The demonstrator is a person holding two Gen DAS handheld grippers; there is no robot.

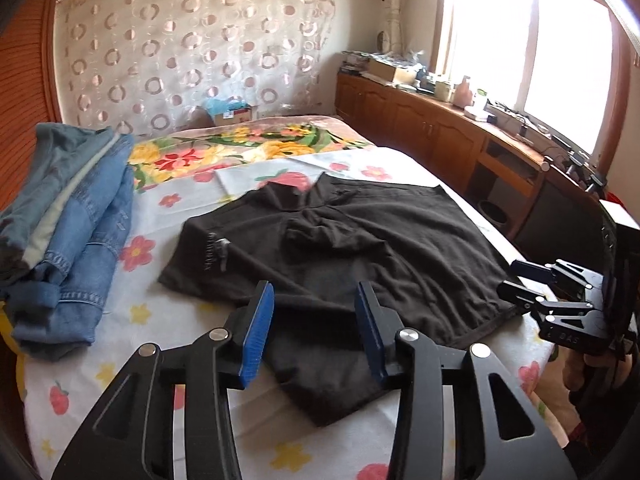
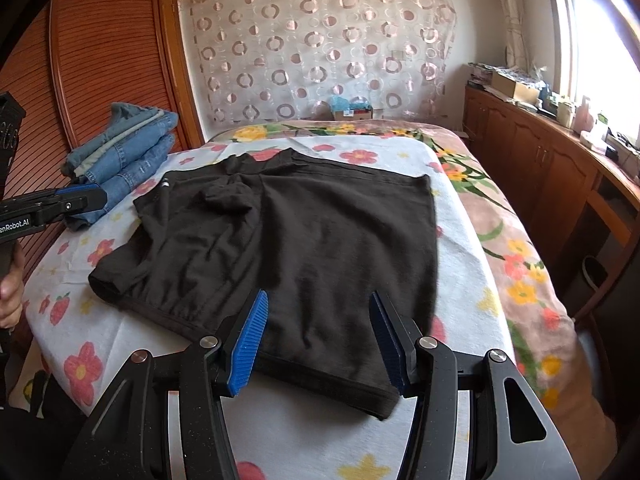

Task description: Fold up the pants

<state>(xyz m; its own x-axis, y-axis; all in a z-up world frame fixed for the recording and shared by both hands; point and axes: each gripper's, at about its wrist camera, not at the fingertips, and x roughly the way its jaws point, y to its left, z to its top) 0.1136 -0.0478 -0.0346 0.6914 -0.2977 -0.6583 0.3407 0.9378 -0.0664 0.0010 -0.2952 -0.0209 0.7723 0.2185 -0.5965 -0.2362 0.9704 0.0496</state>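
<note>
Left gripper (image 1: pixel 316 332) nearest, blue-padded fingers (image 1: pixel 256 332) parted above the near hem of the black pants (image 1: pixel 360 248), nothing pinched between. Right gripper (image 2: pixel 316 340) likewise spread wide, fingers (image 2: pixel 248 344) hovering over the near corner of the pants, not clamped on the cloth as far as can be seen.

Black pants lying folded and mostly flat on the flowered sheet (image 2: pixel 100 340) of the bed (image 2: pixel 532 280), roughly mid-mattress, with a small bunched lump of fabric near the far end and a silvery fastener (image 1: pixel 222 250) toward the left edge.

Left of the pants, against the wooden slatted panel (image 2: pixel 104 40): stack of folded blue jeans (image 1: pixel 80 232), well apart from the dark cloth.

Beyond the pants, at the far end of the bed under the circle-patterned curtain (image 2: pixel 320 48): small cardboard box (image 2: pixel 352 112) holding something blue and crumpled, contents otherwise unclear.

Right of the pants, past the bed: wooden cabinet (image 1: pixel 420 120) under the window, cluttered with boxes and small items too small to identify.
</note>
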